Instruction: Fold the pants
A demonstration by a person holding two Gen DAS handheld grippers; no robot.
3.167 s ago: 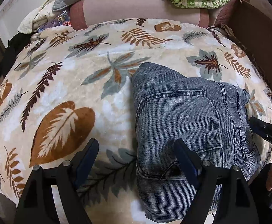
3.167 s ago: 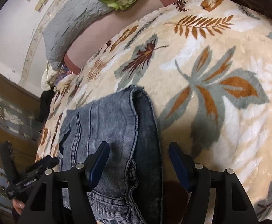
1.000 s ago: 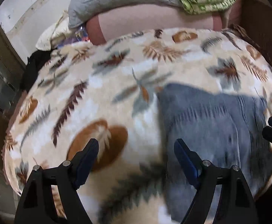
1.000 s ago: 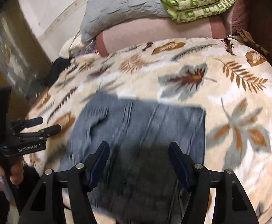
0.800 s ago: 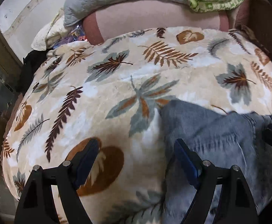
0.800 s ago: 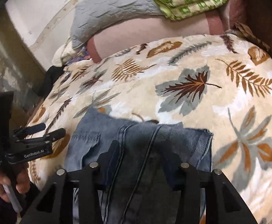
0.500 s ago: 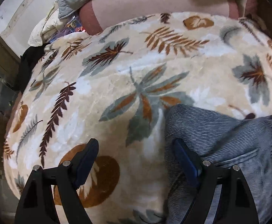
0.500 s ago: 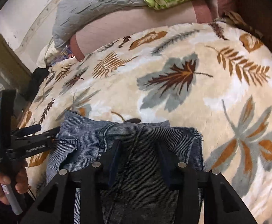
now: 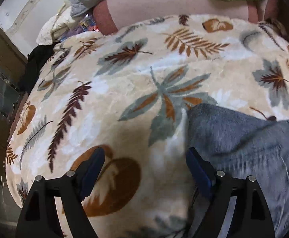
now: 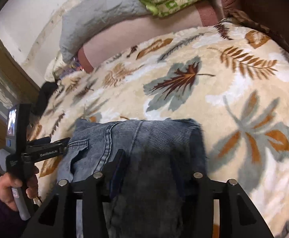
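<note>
Clearly the right gripper has its jaws closed in on the near edge of the jeans, pinching a thick bunch of denim between the pads. The left gripper has its jaws spread wide with nothing between them; its right finger sits just at the left edge of the folded jeans, over the blanket. In the right view the left gripper's tips reach toward the belt-loop corner, though contact there is hard to judge.

The jeans lie as a compact folded stack near the front edge of the bed. Denim in several layers should feel fairly heavy and a bit stiff, not slippery, and unbreakable; a bite across all layers at a seamed edge or the waistband ought to hold best, since a shallow pinch may let lower layers sag open.

Against 3.2 s ago, the right jaws were then wide apart over the stack and have since narrowed onto it; the left jaws remain open.
</note>
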